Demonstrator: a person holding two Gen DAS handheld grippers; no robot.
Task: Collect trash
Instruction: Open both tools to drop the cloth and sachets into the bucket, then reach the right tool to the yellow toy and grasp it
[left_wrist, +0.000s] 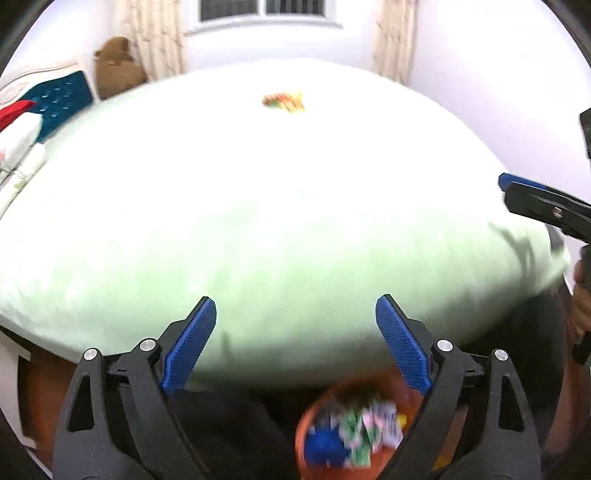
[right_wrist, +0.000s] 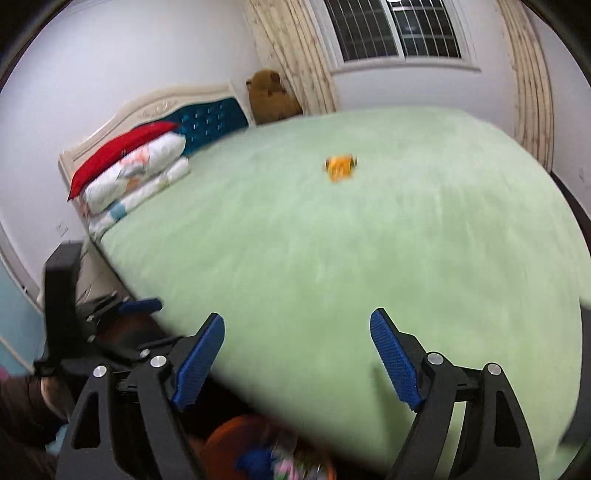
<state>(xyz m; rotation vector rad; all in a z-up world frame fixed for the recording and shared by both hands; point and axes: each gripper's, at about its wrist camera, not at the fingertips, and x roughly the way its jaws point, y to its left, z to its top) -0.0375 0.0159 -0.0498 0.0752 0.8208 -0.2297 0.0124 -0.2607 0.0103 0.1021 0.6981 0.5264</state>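
A small crumpled wrapper (left_wrist: 283, 101), yellow, red and green, lies far out on the pale green bed (left_wrist: 258, 221); in the right wrist view the wrapper (right_wrist: 340, 168) looks orange-yellow. My left gripper (left_wrist: 295, 306) is open and empty above the bed's near edge. Below it, on the floor, stands an orange bin (left_wrist: 314, 406) holding several coloured wrappers. My right gripper (right_wrist: 297, 321) is also open and empty over the bed (right_wrist: 369, 258), with the bin (right_wrist: 225, 432) under its left finger. Both views are blurred.
Stacked pillows (right_wrist: 136, 173) and a blue padded headboard (right_wrist: 207, 118) stand at the bed's left end. A brown plush bear (right_wrist: 269, 96) sits in the corner by the curtains. One finger of the right gripper (left_wrist: 517, 182) shows at the right edge. A person's hand (right_wrist: 48, 395) is at lower left.
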